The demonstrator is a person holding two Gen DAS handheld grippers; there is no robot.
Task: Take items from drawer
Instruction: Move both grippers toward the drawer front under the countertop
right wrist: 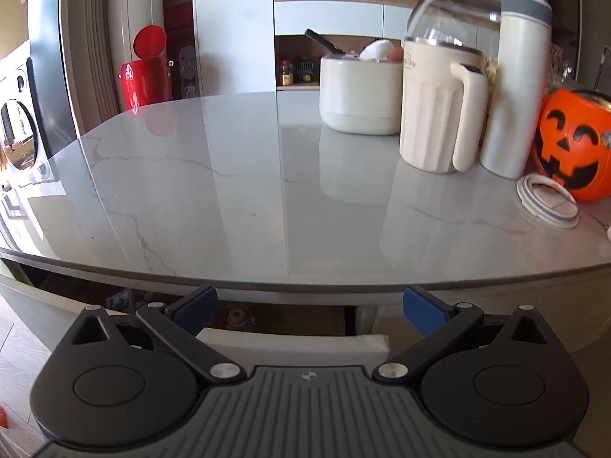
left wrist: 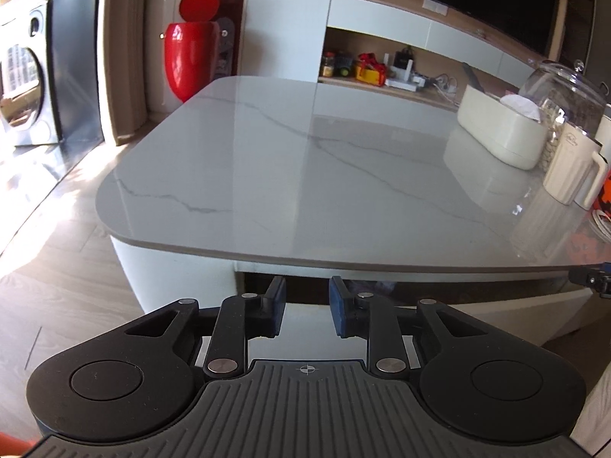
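Cursive script on cream jug (right wrist: 439, 110) — too small, blurred to read; no other text legible.

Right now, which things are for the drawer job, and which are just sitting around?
For the job:
open drawer
left gripper, open
right gripper, open

Just sitting around:
pumpkin bucket
cream pitcher
glass jar
red bin

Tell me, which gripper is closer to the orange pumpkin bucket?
Right. The pumpkin bucket sits just up and right of the right gripper, whereas from the left gripper only an orange sliver shows at the far right edge.
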